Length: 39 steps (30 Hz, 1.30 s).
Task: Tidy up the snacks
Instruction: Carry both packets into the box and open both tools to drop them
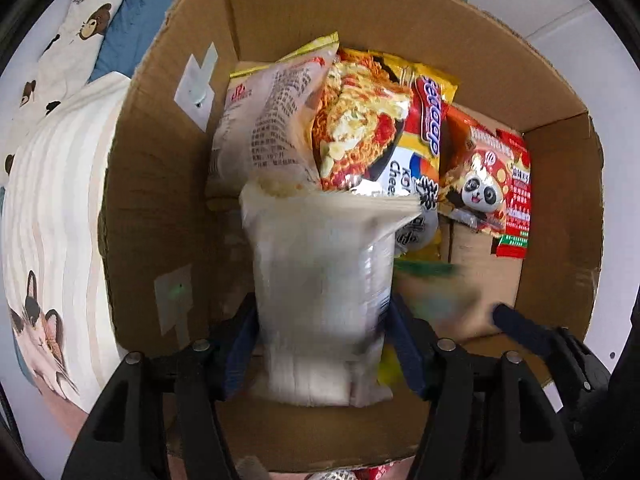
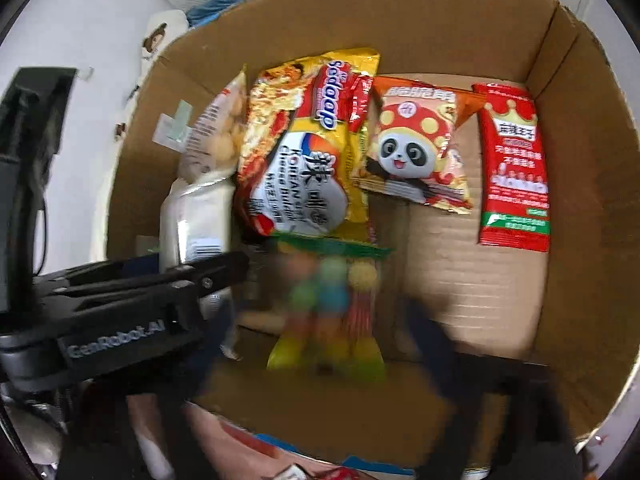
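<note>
An open cardboard box [image 1: 160, 184] holds snack packs. My left gripper [image 1: 324, 332] is shut on a white translucent snack bag [image 1: 320, 280], held upright inside the box at its left side. Behind it stand a pale bag of round puffs [image 1: 264, 132] and a yellow Sedaap noodle pack [image 1: 380, 132]. A panda snack pack [image 1: 476, 188] lies to the right. My right gripper [image 2: 324, 344] holds a blurred bag of colourful candy [image 2: 332, 304] low in the box [image 2: 580, 240]; its jaws are blurred. The Sedaap pack [image 2: 304, 152], panda pack [image 2: 412, 152] and a red pack [image 2: 516, 168] lie behind.
The box stands on a bed with a bear-print pillow [image 1: 80, 28], blue sheet [image 1: 132, 20] and cat-print blanket [image 1: 44, 280]. White wall or floor [image 1: 540, 4] lies past the box. My left gripper body [image 2: 120, 300] shows at the left of the right wrist view. Bare box floor [image 2: 460, 280] sits at right.
</note>
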Each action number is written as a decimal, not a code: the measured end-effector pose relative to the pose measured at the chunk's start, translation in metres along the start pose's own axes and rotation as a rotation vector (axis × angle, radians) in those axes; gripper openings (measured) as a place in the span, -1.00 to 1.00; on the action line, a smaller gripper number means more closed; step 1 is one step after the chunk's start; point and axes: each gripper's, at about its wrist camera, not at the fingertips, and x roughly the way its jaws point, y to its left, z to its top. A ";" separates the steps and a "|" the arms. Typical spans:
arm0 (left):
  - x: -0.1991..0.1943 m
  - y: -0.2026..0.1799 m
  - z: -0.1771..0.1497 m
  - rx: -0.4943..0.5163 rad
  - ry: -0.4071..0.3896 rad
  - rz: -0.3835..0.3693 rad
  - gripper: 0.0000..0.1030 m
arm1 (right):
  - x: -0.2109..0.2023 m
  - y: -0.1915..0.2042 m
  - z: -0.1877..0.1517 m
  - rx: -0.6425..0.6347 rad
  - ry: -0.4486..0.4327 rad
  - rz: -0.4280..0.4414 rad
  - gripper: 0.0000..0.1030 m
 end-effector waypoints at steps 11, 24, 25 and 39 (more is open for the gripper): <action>-0.027 -0.009 -0.006 0.007 -0.081 0.007 0.85 | -0.030 -0.009 -0.007 0.014 -0.047 -0.042 0.95; -0.084 -0.015 -0.064 0.077 -0.341 0.114 0.85 | -0.093 -0.026 -0.051 0.011 -0.238 -0.140 0.95; -0.088 -0.016 -0.068 0.079 -0.359 0.121 0.85 | -0.096 -0.026 -0.054 0.014 -0.248 -0.141 0.95; -0.139 -0.029 -0.127 0.121 -0.547 0.155 0.85 | -0.164 -0.018 -0.104 -0.005 -0.426 -0.144 0.95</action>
